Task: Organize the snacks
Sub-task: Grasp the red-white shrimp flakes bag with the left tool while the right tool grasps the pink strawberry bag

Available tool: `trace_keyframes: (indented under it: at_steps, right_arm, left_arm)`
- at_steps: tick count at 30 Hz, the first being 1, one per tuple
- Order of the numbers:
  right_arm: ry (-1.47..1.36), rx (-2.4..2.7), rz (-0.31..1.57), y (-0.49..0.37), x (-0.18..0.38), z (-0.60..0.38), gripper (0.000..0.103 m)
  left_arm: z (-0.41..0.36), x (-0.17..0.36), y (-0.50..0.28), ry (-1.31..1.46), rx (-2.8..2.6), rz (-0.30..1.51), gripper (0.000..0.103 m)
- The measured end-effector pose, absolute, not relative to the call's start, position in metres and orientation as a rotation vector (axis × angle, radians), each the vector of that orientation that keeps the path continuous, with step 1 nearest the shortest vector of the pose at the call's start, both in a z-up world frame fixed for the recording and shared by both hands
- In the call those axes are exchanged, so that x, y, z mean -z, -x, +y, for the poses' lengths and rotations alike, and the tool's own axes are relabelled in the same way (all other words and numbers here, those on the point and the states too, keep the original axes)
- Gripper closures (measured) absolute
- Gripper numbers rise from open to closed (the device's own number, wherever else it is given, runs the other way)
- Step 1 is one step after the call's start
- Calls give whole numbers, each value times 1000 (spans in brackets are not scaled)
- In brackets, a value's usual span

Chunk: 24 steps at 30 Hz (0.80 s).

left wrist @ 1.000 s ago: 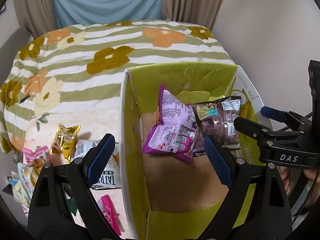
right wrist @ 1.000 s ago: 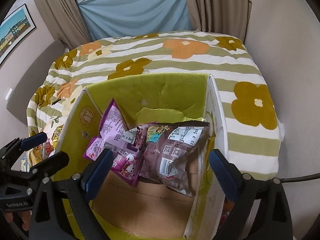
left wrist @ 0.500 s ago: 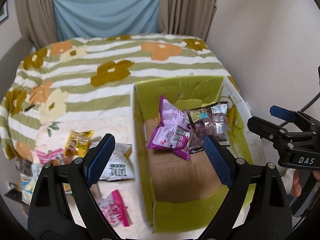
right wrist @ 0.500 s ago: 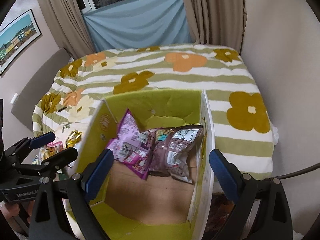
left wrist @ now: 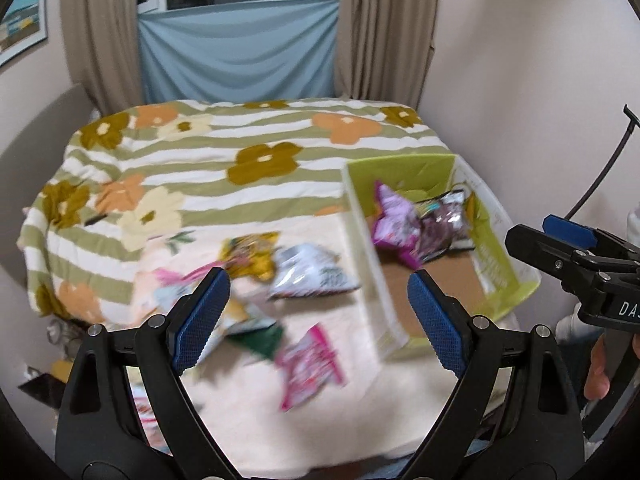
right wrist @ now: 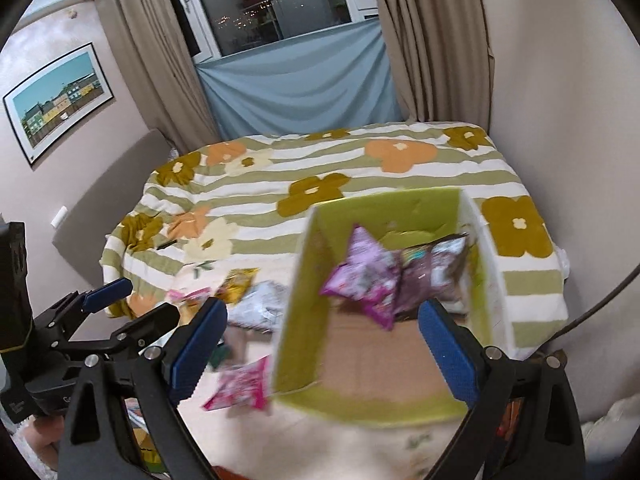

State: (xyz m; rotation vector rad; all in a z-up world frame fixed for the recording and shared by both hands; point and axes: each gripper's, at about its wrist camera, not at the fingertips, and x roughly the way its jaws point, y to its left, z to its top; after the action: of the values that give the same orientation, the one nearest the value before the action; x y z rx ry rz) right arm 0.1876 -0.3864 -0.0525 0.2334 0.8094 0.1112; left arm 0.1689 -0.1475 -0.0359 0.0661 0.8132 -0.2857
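Note:
A green cardboard box (left wrist: 496,276) (right wrist: 304,280) stands on the bed at the right. In it lie a purple snack bag (left wrist: 390,220) (right wrist: 360,272) and a brown snack bag (left wrist: 446,220) (right wrist: 432,268). Loose on the bed left of the box are a yellow bag (left wrist: 252,254) (right wrist: 236,282), a silver bag (left wrist: 312,272) (right wrist: 260,306), a pink bag (left wrist: 310,366) (right wrist: 242,386) and several more. My left gripper (left wrist: 318,322) is open and empty above the loose bags. My right gripper (right wrist: 322,348) is open and empty above the box's near wall.
The bed has a striped flowered cover (left wrist: 240,160) (right wrist: 320,168). A wall (left wrist: 520,80) runs close along the right of the box. A curtained window (right wrist: 288,20) is at the far end. More clutter lies at the bed's left front corner (left wrist: 60,360).
Both grippers have pulled back and up from the box, so more of the bed and room shows. The left gripper has swung left over the loose snacks. The bags in the box lie as before.

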Motion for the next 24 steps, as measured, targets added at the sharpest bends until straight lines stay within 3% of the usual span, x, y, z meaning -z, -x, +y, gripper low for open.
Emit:
trace_keyframes:
  at_steps: [13,24]
  right_arm:
    - [-242,-139,789,-117,77,-263,7]
    - [-222,-138,867,-120,137,-214,7]
  left_arm:
    - [1,56,-96,-15,196,837,13]
    - [58,133,-82,77,109,937,13]
